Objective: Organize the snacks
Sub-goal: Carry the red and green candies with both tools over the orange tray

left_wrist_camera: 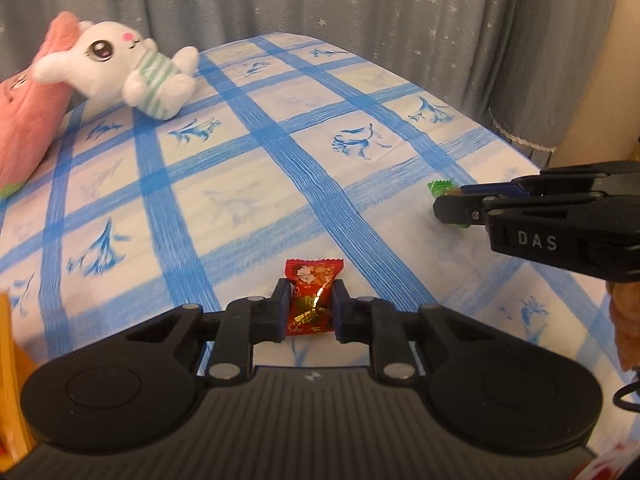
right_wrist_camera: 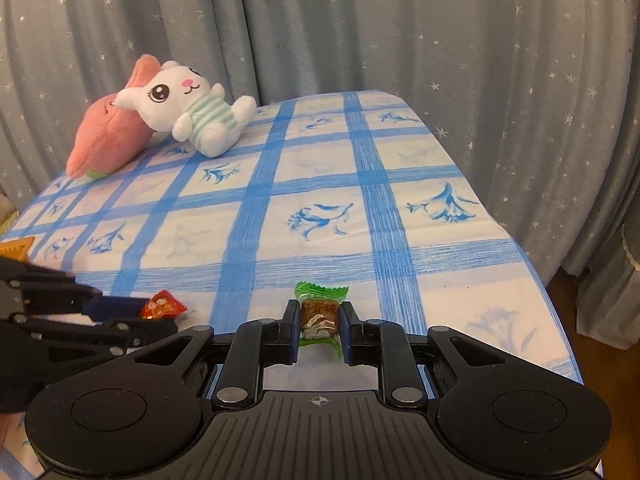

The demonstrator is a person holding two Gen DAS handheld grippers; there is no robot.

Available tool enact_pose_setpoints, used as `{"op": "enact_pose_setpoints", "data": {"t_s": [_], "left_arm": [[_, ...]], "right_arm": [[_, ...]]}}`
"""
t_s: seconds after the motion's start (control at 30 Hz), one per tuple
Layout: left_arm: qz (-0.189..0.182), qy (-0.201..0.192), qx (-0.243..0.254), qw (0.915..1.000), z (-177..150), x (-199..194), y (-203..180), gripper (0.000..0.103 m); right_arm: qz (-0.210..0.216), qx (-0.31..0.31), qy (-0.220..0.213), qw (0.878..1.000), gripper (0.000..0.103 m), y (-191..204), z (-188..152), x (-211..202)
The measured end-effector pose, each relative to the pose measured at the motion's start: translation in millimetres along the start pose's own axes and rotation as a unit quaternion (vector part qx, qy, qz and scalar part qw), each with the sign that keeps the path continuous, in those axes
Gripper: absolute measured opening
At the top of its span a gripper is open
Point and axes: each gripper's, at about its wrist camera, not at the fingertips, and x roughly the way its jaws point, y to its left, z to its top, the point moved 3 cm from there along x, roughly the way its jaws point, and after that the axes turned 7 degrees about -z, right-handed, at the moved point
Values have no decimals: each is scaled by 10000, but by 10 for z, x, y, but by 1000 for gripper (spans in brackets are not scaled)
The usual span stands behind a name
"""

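1. Left wrist view: my left gripper (left_wrist_camera: 310,308) is clamped on the red candy (left_wrist_camera: 311,300).
2. At 3 o'clock, my right gripper (left_wrist_camera: 454,200) is clamped on the green candy (left_wrist_camera: 442,187), mostly hiding it.
3. Both hang above the blue-checked tablecloth (left_wrist_camera: 256,184); the orange packet (right_wrist_camera: 16,247) at 9 o'clock is cut off.

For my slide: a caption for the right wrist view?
Right claw grips a green candy above the checked tablecloth.

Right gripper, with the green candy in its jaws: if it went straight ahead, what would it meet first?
Nothing close, it seems: ahead of the right gripper and its green candy lies bare tablecloth, then the curtain. Depth is uncertain.
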Motion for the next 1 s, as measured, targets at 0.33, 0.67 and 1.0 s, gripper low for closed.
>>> {"op": "enact_pose_setpoints", "data": {"t_s": [0.33, 0.67, 1.0], "left_arm": [[82, -206, -462, 9987, -355, -669, -235, 18], [211, -379, -921, 9948, -940, -1505, -424, 18], [255, -555, -1267, 9901, -1429, -2137, -669, 18]], "right_arm": [[81, 57, 15, 9999, 20, 255, -258, -591], [156, 343, 224, 9990, 20, 560, -947, -1410], [54, 331, 193, 9993, 20, 671, -1280, -2103]]}}
